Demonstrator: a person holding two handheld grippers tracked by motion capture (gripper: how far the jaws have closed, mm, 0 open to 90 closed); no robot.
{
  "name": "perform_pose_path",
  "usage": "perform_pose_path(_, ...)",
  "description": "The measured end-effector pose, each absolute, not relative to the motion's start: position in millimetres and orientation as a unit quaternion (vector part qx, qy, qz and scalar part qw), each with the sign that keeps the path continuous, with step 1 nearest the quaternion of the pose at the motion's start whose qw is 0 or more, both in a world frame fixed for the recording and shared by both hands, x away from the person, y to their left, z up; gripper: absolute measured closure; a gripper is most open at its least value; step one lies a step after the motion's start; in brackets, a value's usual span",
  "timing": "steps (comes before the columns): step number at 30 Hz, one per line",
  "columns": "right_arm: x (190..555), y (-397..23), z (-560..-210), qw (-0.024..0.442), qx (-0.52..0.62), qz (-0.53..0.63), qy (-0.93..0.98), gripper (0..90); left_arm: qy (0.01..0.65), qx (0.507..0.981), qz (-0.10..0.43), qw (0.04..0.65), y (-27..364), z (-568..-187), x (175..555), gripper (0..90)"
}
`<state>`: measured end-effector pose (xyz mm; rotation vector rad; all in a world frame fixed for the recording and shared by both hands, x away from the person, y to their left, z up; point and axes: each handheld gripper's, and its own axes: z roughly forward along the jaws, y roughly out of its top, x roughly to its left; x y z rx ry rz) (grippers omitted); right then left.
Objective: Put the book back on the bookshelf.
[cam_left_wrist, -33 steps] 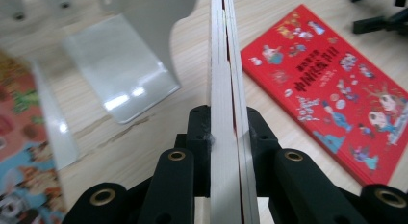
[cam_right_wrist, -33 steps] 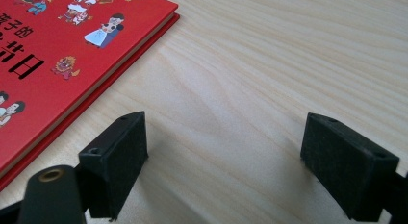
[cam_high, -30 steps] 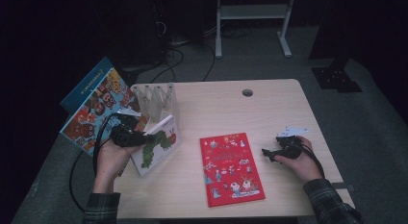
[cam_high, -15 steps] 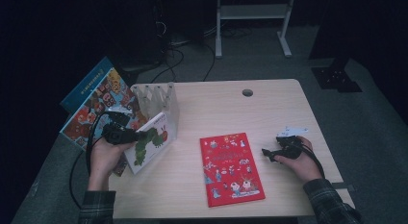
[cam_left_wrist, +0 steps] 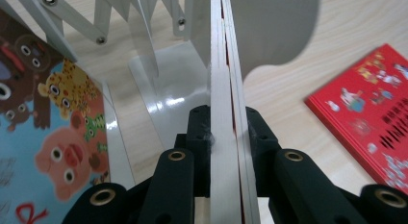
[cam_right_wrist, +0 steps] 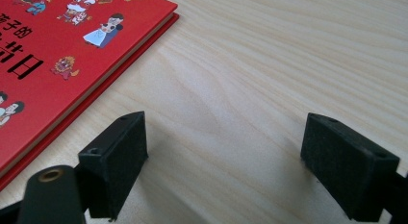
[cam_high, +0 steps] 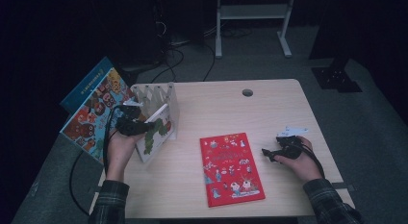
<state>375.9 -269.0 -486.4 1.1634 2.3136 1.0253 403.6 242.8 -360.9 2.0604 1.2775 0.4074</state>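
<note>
From the high view, the left tool (cam_high: 136, 126) grips a white picture book (cam_high: 155, 132) by its edge, holding it tilted on end just beside the white accordion book rack (cam_high: 153, 96) at the left end of the tabletop (cam_high: 269, 113). Two more picture books lean at the rack's far side, a colourful animal book (cam_high: 91, 119) in front and a blue book (cam_high: 89, 83) behind it. A red picture book (cam_high: 231, 167) lies flat near the middle of the tabletop. The right tool (cam_high: 273, 153) rests low on the tabletop, just right of the red book and apart from it.

In the left gripper view, the left tool (cam_left_wrist: 226, 132) has its jaws closed down onto the white book's (cam_left_wrist: 223, 65) page edge, pads pressing both covers. The rack's (cam_left_wrist: 144, 27) slats stand just ahead, the animal book (cam_left_wrist: 53, 113) to one side and the red book (cam_left_wrist: 370, 118) to the other.

In the right gripper view, the right tool (cam_right_wrist: 223, 152) stands wide open with nothing between its jaws, bare tabletop (cam_right_wrist: 269, 56) beneath, and the red book's (cam_right_wrist: 62, 46) corner close by.
</note>
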Motion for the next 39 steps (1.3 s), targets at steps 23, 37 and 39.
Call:
perform_pose_path(23, 376.1, -268.7, -486.4, 0.178, 0.412, 0.362, 0.817, 15.1, 0.506, 0.772, 0.169, 0.347, 231.9, -380.1, 438.4, 75.5)
perform_pose_path(37, 375.9, -268.7, -486.4, 0.178, 0.412, 0.362, 0.817, 15.1, 0.498, 0.776, 0.169, 0.348, 240.0, -368.5, 424.5, 64.8)
perform_pose_path(39, 375.9, -268.7, -486.4, 0.178, 0.412, 0.362, 0.817, 15.1, 0.497, 0.778, 0.171, 0.344, 240.5, -368.3, 422.7, 63.8)
